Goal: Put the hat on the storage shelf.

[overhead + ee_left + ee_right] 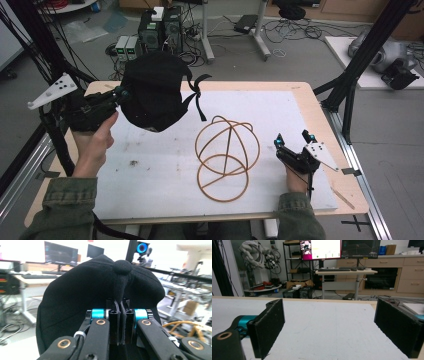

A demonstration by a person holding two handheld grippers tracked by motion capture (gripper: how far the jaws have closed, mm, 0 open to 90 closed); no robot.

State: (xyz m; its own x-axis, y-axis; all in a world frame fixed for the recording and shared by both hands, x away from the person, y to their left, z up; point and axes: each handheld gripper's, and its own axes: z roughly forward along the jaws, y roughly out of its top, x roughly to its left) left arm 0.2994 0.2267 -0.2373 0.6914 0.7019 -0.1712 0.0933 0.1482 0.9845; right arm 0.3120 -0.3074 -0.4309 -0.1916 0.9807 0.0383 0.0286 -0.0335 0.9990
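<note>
A black cap (pixel 155 92) hangs in the air above the back left of the table, with its straps dangling to the right. My left gripper (pixel 120 95) is shut on the cap's edge; in the left gripper view the jaws pinch the fabric (pixel 119 322) just below the crown button (pixel 122 267). A round rattan wire stand (pixel 226 157) sits on the white mat in the middle. To its right, low over the mat, my right gripper (pixel 294 140) is open with nothing between its pads (pixel 269 326).
The white mat (pixel 150 175) covers most of the wooden table (pixel 345 192). Black frame posts (pixel 362 60) stand at the table's left and right. Computers and cables lie on the floor beyond the far edge.
</note>
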